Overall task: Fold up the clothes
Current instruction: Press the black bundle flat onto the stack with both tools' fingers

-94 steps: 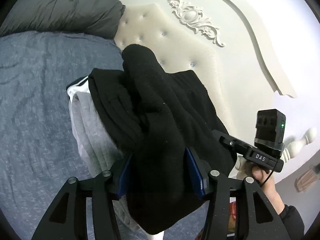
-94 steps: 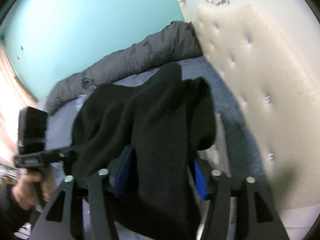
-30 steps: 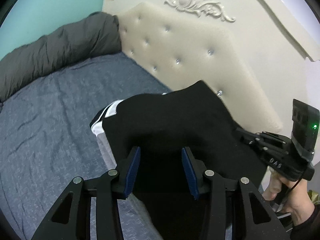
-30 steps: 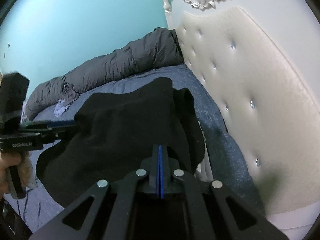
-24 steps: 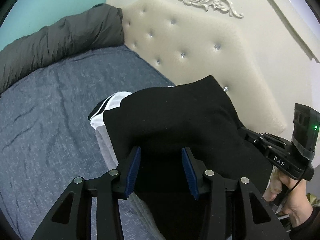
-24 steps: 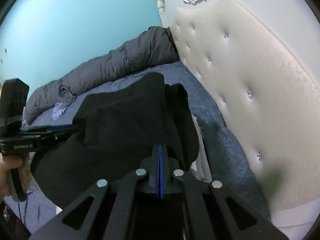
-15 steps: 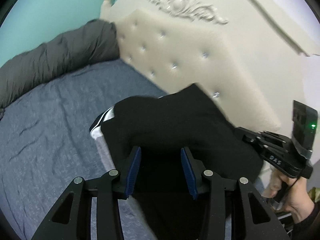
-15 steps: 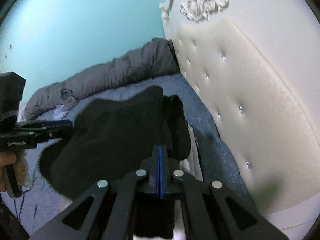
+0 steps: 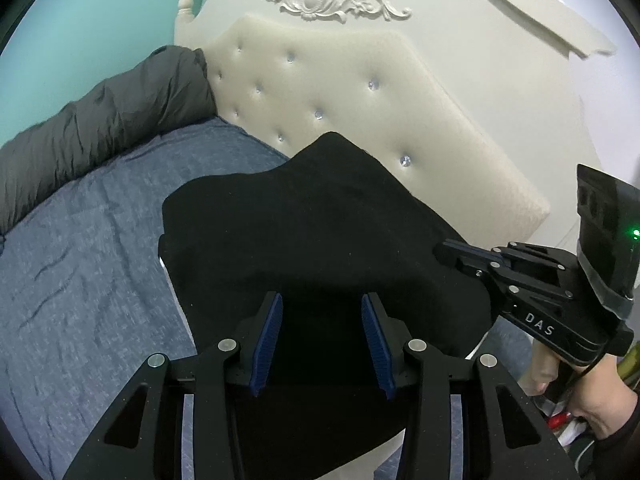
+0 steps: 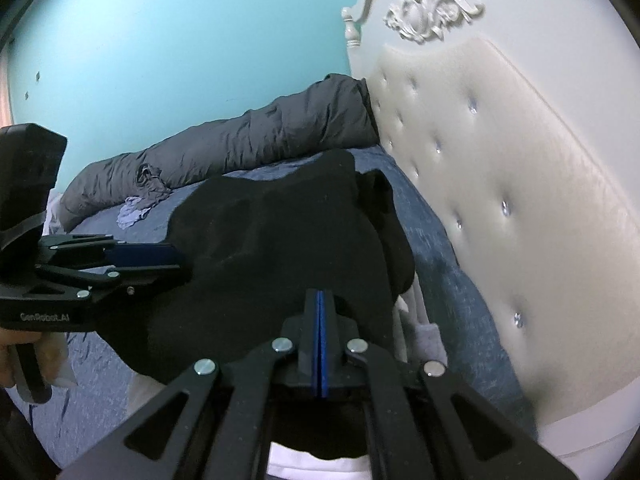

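A folded black garment (image 9: 320,232) lies on a pile of clothes on the blue bed sheet (image 9: 88,248), close to the headboard; it also shows in the right wrist view (image 10: 272,248). My left gripper (image 9: 322,304) is open, its blue pads apart over the garment's near edge, holding nothing. It shows from the side in the right wrist view (image 10: 176,264). My right gripper (image 10: 319,296) is shut, pads together over the garment's near edge; whether cloth is pinched I cannot tell. It shows in the left wrist view (image 9: 444,248). A white and grey garment (image 10: 424,332) peeks out beneath.
A cream tufted headboard (image 9: 360,92) stands just behind the pile. A rolled dark grey duvet (image 10: 240,152) lies along the teal wall (image 10: 180,40). A small pale cloth (image 10: 134,212) lies on the sheet by the duvet.
Three seconds ago both grippers held the black garment up with its cloth between open-looking jaws. Now it lies flat on the pile, the left jaws are empty, and the right jaws have shut.
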`<state>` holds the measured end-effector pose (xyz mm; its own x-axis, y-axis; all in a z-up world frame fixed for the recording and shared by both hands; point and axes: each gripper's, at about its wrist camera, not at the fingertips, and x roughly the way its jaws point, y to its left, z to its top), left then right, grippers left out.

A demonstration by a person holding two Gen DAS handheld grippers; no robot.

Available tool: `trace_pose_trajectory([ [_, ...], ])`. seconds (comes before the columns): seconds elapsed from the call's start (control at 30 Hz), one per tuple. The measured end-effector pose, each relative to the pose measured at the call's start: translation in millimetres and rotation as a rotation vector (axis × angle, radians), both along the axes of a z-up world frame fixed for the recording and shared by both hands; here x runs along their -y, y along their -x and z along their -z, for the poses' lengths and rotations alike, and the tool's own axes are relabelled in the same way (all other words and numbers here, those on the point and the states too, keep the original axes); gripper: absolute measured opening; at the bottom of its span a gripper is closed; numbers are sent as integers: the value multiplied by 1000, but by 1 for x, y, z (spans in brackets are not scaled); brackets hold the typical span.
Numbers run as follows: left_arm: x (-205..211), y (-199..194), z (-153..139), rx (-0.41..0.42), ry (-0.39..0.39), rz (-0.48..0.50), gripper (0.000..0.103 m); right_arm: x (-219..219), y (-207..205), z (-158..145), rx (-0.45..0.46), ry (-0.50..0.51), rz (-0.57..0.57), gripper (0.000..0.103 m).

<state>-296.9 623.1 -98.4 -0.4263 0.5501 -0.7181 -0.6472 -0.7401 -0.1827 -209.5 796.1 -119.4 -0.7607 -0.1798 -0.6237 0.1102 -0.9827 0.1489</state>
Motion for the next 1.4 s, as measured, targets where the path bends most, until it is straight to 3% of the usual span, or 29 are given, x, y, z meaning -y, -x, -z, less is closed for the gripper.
trace_pose_trajectory([
  [0.13, -2, 0, 9, 7, 13, -13, 45, 3, -3, 2, 9, -4, 9, 0],
  [0.27, 5, -6, -6, -25, 20, -8, 44, -4, -14, -19, -40, 6, 63, 0],
  [0.4, 24, -9, -15, -33, 4, -23, 44, -3, -13, -13, -5, -36, 66, 0],
  [0.67, 29, -7, 7, 4, 10, -29, 44, -10, -8, 2, 29, 11, 111, 0],
  [0.97, 42, -15, -15, -5, -35, -80, 45, -7, -29, -35, -45, 30, 144, 0],
  [1.4, 75, -50, -51, -50, -36, -93, 45, 9, -64, -59, -61, 48, 179, 0],
])
